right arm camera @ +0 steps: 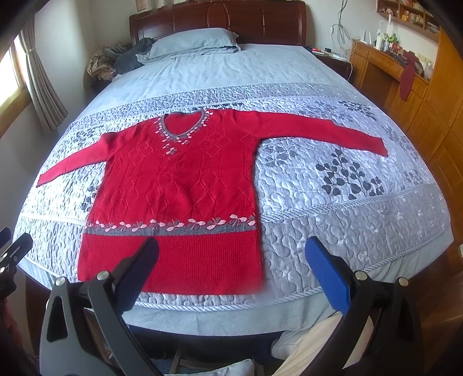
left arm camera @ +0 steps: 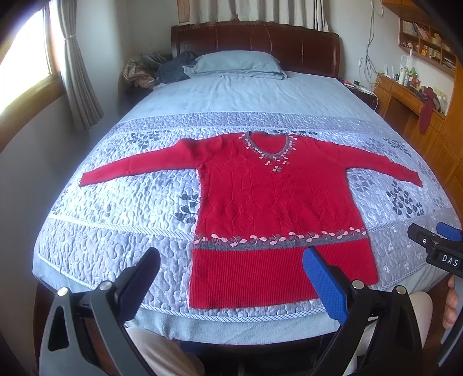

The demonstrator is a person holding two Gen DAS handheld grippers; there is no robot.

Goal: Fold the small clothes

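The red sweater (left arm camera: 275,208) lay flat, front up, on the quilt (left arm camera: 121,208) at the foot of the bed (right arm camera: 260,17), both sleeves spread wide. The left gripper (left arm camera: 231,277) and right gripper (right arm camera: 231,266) hung above its hem, fingers apart, holding nothing.

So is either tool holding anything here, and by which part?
Nothing is held. The left tool and right tool are both open, short of the red sweater, which lies flat on the bed.
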